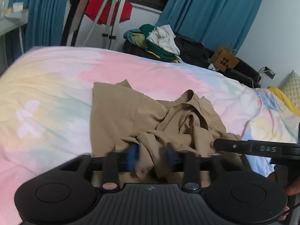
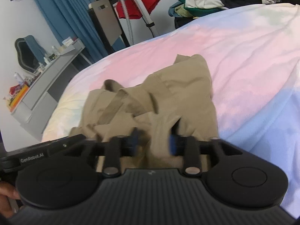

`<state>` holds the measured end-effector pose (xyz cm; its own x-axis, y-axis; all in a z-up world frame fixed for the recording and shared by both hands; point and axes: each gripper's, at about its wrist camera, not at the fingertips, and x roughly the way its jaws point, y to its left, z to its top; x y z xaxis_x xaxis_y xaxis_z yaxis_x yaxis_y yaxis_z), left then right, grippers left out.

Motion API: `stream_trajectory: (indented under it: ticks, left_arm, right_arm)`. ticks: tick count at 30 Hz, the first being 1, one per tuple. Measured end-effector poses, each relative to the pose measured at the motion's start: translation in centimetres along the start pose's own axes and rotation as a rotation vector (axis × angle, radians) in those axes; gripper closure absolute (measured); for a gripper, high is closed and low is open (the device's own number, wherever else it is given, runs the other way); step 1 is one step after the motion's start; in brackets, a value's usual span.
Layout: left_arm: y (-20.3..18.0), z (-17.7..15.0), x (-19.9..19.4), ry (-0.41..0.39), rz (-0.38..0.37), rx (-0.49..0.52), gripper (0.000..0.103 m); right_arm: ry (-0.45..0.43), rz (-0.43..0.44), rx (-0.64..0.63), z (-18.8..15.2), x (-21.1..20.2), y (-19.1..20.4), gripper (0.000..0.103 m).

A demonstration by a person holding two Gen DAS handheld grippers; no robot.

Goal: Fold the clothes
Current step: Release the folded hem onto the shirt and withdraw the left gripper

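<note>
A tan garment [image 1: 131, 112] lies crumpled on the pastel bedspread [image 1: 46, 93]; its far part is flat, its near part is bunched. My left gripper [image 1: 151, 155] has tan cloth between its blue pads, which stand a little apart around the bunch. My right gripper [image 2: 154, 144] holds another bunch of the same tan garment [image 2: 168, 90] between its pads. The right gripper's black body [image 1: 258, 148] shows at the right of the left wrist view, close beside the left one.
A pile of clothes [image 1: 161, 41] lies on a dark seat beyond the bed, next to a brown paper bag [image 1: 224, 60]. Blue curtains and a metal stand are at the back. A grey dresser [image 2: 46, 86] with a mirror stands left of the bed [image 2: 253, 56].
</note>
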<state>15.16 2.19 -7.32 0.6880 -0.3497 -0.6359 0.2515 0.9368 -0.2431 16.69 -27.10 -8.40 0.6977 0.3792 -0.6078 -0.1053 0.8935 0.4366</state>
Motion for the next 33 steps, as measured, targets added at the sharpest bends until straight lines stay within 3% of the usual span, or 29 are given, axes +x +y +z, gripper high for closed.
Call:
stream_trajectory:
  ticks: [1, 3, 5, 14, 21, 28, 33]
  left_arm:
    - [-0.7, -0.2, -1.0, -0.009, 0.027, 0.013, 0.043]
    - [-1.8, -0.8, -3.1, -0.028, 0.058, 0.024, 0.033]
    - [-2.8, -1.4, -5.0, -0.048, 0.059, 0.013, 0.023]
    - [-8.2, -4.6, -13.1, -0.143, 0.120, 0.133, 0.011]
    - [-8.9, -7.5, -17.1, -0.177, 0.162, 0.112, 0.006]
    - [-8.8, -9.7, -19.8, -0.211, 0.175, 0.104, 0.005]
    - [-8.8, -9.7, -19.6, -0.227, 0.166, 0.110, 0.004]
  right_arm:
    - [-0.018, -0.006, -0.013, -0.3, -0.8, 0.5, 0.034]
    - [-0.060, -0.026, -0.056, -0.8, -2.1, 1.4, 0.024]
    - [-0.084, -0.040, -0.100, -1.5, -3.6, 2.3, 0.023]
    - [-0.153, -0.082, -0.218, -4.0, -10.8, 5.6, 0.023]
    - [-0.207, -0.093, -0.193, -5.5, -15.5, 6.1, 0.023]
    - [-0.247, -0.142, -0.235, -9.1, -16.9, 7.3, 0.023]
    - [-0.243, -0.160, -0.257, -9.2, -15.8, 7.1, 0.023]
